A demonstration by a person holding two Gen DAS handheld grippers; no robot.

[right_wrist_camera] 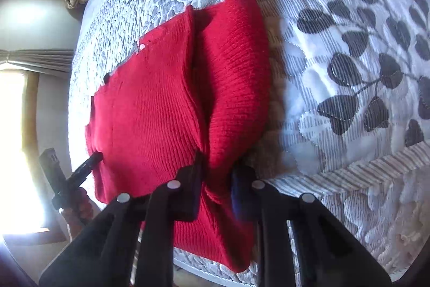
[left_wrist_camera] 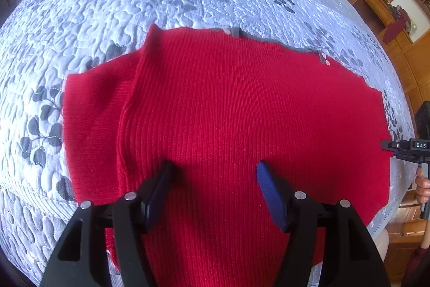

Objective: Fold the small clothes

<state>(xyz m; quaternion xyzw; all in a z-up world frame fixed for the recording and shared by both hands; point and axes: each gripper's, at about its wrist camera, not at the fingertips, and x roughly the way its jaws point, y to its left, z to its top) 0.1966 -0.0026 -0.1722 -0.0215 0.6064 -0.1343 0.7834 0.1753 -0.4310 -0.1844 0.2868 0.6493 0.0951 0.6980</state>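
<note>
While ribbed red sweater [left_wrist_camera: 228,112] lies flat | left gripper [left_wrist_camera: 215,187] fingers apart | right gripper [right_wrist_camera: 216,190] fingers pinching knit

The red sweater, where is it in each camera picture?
Left wrist view: the red sweater fills the middle, spread flat on the quilt, under the open left gripper.
Right wrist view: the sweater lies left of centre, its near edge pinched in the right gripper.
Shared landmark: the quilt's dark leaf print.
</note>
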